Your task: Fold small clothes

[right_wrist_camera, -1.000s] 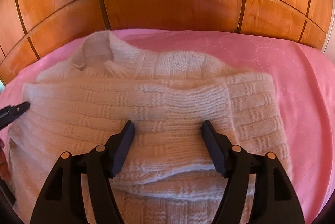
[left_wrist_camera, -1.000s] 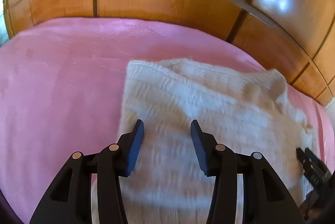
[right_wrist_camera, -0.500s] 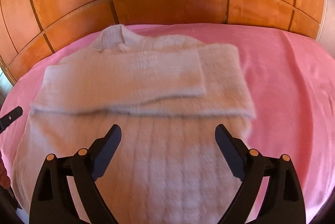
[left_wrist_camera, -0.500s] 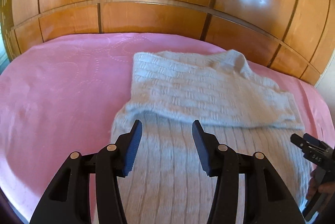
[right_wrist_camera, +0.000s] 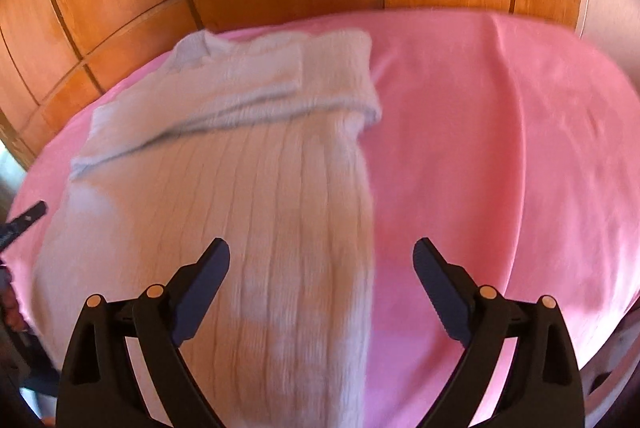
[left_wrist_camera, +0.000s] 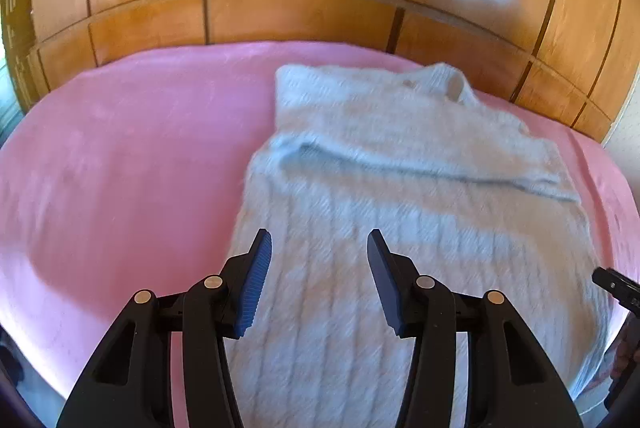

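**Sweater flat on pink cover, both tools empty**

Pale knitted sweater point(left_wrist_camera: 404, 228) spread flat on pink bed cover point(left_wrist_camera: 120, 163), collar end toward the wooden panelled wall point(left_wrist_camera: 300, 11), hem end nearest the cameras. 2 sleeves folded across the chest in a band, cable-knit body bare below the band.

Left gripper point(left_wrist_camera: 318, 280) above the sweater's lower body, near its left edge; jaws partly apart, nothing between the pads, no contact with the knit.

Right gripper point(right_wrist_camera: 320, 288) above the sweater's right edge, 1 finger over the knit and the other over the pink cover just beside the sweater; jaws spread wide, holding nothing.

Tip of each tool visible at the far side of the sweater in the other tool's view. Both views blurred
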Tool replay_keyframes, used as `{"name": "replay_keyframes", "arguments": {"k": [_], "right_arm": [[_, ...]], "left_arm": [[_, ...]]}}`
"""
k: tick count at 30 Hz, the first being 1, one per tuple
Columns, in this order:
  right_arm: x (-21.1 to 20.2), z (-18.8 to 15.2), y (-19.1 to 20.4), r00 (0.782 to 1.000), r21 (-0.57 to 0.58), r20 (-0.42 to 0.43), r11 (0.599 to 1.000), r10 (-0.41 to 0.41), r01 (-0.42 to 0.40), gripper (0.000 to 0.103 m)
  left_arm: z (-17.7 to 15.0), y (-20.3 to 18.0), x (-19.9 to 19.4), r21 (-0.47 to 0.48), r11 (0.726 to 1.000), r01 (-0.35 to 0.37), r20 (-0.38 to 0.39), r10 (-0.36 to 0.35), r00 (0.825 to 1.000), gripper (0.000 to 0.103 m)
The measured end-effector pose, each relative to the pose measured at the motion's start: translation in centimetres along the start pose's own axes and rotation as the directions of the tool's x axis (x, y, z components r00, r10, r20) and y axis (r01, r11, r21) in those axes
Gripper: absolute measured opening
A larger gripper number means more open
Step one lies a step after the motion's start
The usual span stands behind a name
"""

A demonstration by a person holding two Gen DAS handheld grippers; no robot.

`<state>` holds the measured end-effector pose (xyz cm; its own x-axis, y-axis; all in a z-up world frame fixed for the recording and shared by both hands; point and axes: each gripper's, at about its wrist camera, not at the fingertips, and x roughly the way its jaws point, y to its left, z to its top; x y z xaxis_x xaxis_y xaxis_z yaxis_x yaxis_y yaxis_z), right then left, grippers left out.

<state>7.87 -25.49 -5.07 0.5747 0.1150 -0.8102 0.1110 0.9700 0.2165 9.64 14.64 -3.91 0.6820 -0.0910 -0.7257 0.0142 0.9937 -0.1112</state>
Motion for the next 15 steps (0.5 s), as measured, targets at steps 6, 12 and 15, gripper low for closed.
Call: {"name": "replay_keyframes", "arguments": {"k": [6,12,15], "right_arm": [[-1.6,-3.2,-0.5,0.993,0.011,-0.061,0.994,0.105,-0.104,0.092],[-3.1,-5.7,-1.4,0.975,0.052,-0.130,0.983,0.179,-0.173,0.079],[-3.4,-7.0,-1.5,0.967,0.056,-0.166,0.981,0.192,-0.185,0.065]], "left_arm": [[-3.1,3.6,-1.7,-0.033,0.999,-0.009,-0.035,0.008,0.999,0.049],[-6.9,7.4,-3.7,-0.130,0.991,0.032,-0.104,-0.046,0.994,0.049],[-8.5,8.1,-4.4,-0.167,0.983,0.080,-0.118,-0.100,0.988,0.049]]}}
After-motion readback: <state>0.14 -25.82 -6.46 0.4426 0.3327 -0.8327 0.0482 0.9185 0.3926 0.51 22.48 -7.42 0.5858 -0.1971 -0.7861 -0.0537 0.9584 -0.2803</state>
